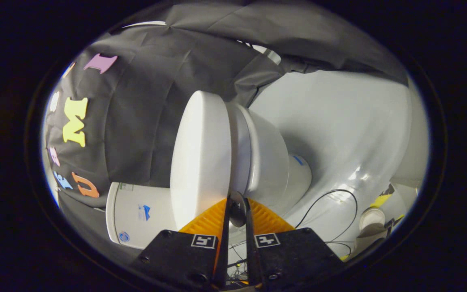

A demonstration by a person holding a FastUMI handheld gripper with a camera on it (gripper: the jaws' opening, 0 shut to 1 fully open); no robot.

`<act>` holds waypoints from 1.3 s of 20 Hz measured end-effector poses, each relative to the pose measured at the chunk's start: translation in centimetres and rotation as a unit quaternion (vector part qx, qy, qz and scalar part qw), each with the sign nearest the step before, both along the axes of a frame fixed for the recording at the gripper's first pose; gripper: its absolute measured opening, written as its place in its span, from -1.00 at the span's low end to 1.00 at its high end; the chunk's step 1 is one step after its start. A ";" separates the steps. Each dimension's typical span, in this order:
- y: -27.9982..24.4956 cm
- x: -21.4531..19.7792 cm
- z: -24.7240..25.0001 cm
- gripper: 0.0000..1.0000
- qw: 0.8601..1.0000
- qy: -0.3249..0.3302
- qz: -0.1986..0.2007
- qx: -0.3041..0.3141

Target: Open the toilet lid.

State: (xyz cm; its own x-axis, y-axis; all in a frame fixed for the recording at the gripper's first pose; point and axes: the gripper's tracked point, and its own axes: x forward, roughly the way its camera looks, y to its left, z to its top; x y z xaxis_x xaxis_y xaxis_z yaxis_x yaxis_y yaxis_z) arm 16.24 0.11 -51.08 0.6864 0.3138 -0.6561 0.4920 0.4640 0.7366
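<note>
A: What was hard to make out?

B: The view was rolled onto its side, so the toilet lay sideways across it. The toilet lid (pixel 201 158) faced the black cloth wall (pixel 144 121), and its near edge ran down behind the fingertips. The hinge end was cut off by the toilet tank (pixel 136 219), itself partly hidden behind the lid and the gripper body. A small dark rounded piece sat between the fingertips; I couldn't tell what it was, possibly a part of the gripper.

A: And the room?

B: A glossy white floor (pixel 339 134) took up the far side, with a thin black cable (pixel 335 202) looping over it. The toilet bowl (pixel 266 158) and its base (pixel 300 174) stood on that floor. A small white cup-like object (pixel 372 217) sat beyond the cable, blurred.

A: The gripper?

B: The gripper (pixel 237 202) had its fingers nearly together, a narrow gap left between them. The tips sat right at the seam where the lid met the bowl, at the lid's edge. Whether both pressed on the lid was unclear. The lid lay closed against the bowl.
</note>
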 end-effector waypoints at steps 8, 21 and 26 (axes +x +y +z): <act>1.0 0.0 3.8 -0.86 1.000 -0.027 0.008 -0.002; 5.8 1.3 13.8 -0.87 0.992 -0.100 0.059 -0.043; 7.7 1.7 16.2 -0.86 0.986 -0.107 0.082 -0.094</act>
State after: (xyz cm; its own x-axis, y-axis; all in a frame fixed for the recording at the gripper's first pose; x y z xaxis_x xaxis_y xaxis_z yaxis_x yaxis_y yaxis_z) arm 17.98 7.81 -34.88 0.7656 0.3180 -0.5592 0.2419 0.6632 0.7083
